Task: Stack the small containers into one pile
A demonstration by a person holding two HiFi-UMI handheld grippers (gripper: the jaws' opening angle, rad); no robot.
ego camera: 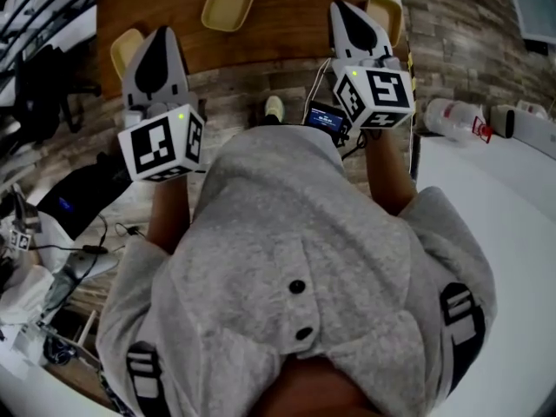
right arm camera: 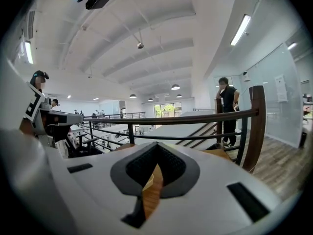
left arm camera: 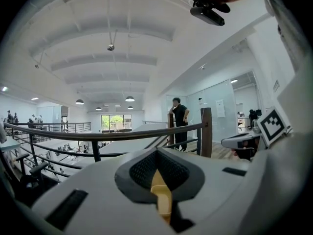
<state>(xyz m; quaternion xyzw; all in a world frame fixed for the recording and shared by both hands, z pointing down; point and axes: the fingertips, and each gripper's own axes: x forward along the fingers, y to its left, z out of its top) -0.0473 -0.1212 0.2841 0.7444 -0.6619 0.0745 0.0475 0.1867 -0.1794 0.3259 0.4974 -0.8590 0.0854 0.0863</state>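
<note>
Three shallow yellow containers lie apart on the round wooden table (ego camera: 287,16). One container (ego camera: 228,3) sits at the far middle. A second container (ego camera: 126,50) is half hidden behind my left gripper (ego camera: 165,33). The third container (ego camera: 387,12) peeks out beside my right gripper (ego camera: 340,7). Both grippers are held at the table's near edge with jaws shut and nothing between them. In the left gripper view a strip of yellow container (left arm camera: 161,197) shows through the slit below the left gripper (left arm camera: 156,152). In the right gripper view the right gripper (right arm camera: 156,146) shows wood through its slit.
A dark railing (left arm camera: 98,133) with a wooden post (right arm camera: 257,126) runs beyond the table, and a person (left arm camera: 179,121) stands past it. A white table (ego camera: 486,198) at the right carries a plastic bottle (ego camera: 452,118). A black bag (ego camera: 78,194) and cables lie at the left.
</note>
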